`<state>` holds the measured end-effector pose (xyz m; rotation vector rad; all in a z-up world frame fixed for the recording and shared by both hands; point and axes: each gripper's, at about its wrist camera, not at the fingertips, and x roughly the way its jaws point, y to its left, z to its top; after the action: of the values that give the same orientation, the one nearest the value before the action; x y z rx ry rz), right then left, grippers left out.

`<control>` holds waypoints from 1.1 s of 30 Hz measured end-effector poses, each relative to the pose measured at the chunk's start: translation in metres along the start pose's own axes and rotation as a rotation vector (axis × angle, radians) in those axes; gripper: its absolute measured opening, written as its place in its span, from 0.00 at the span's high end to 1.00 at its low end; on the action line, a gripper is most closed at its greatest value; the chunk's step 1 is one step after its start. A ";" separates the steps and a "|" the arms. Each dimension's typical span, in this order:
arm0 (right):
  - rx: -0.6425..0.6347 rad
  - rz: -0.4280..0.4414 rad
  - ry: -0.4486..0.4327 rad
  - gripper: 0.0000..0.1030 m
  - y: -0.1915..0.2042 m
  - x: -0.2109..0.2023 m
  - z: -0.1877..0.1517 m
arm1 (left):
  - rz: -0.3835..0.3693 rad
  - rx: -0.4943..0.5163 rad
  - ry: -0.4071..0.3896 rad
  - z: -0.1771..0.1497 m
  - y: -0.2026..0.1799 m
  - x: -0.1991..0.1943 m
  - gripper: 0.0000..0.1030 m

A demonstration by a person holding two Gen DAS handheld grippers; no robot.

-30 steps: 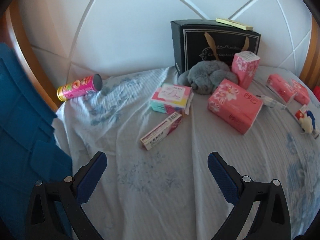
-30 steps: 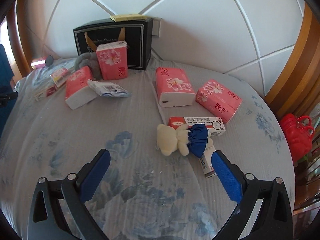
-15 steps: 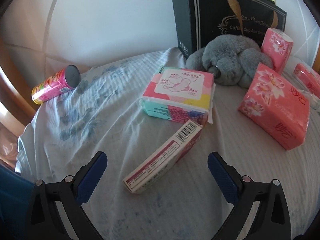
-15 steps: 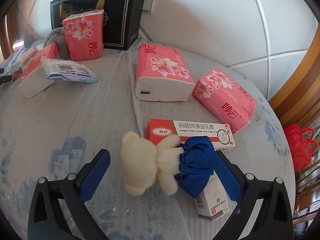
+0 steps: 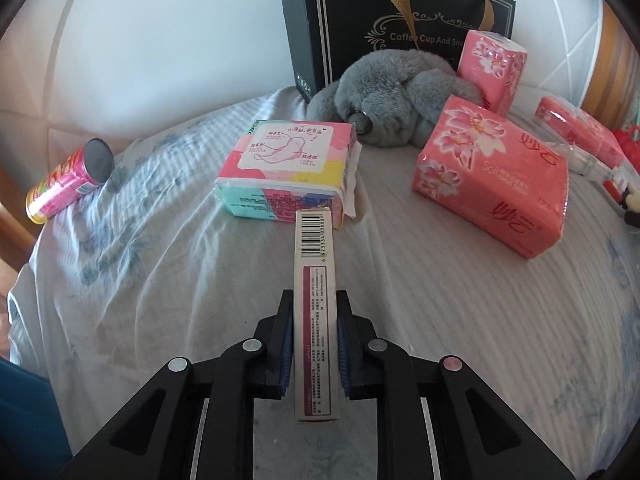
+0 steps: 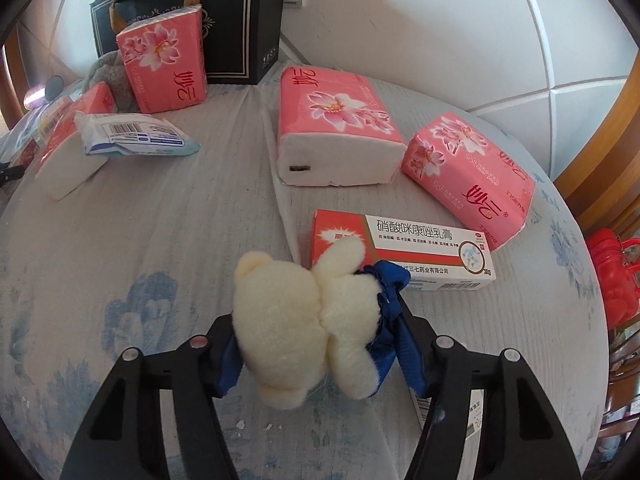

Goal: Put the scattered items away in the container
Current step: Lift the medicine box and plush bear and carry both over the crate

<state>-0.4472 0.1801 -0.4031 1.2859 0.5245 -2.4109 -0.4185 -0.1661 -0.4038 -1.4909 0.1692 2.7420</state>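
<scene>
Left wrist view: the left gripper (image 5: 315,336) is clamped on a slim carton (image 5: 315,304) at frame centre, its long axis running straight up the frame and its barcode end toward the black box (image 5: 360,20) lettered "Coffee Cup And", upper centre. Right wrist view: the right gripper (image 6: 320,344) jaws are closing with the cream plush bear (image 6: 304,324) in blue between them at lower centre, head toward the left; behind it lies a red-and-white ointment carton (image 6: 420,248) with Chinese print, long axis left to right.

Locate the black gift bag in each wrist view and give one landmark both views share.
Left wrist view: black gift bag at top centre, behind the grey plush toy.
Right wrist view: bag at top left, behind the upright pink tissue pack.
Shared landmark: that upright tissue pack.
</scene>
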 end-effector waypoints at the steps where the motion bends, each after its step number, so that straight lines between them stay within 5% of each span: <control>1: 0.003 0.006 -0.001 0.40 0.001 -0.004 0.000 | -0.002 -0.004 -0.001 -0.001 -0.001 -0.003 0.83; 13: 0.036 0.034 -0.026 0.41 0.014 -0.075 -0.010 | 0.049 -0.046 0.031 -0.015 -0.019 -0.058 0.83; 33: 0.098 0.086 -0.120 0.40 0.027 -0.241 -0.034 | 0.055 -0.104 -0.014 -0.030 -0.055 -0.217 0.83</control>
<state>-0.2844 0.2054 -0.2216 1.1682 0.3149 -2.4497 -0.2714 -0.1059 -0.2437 -1.5125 0.0696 2.8454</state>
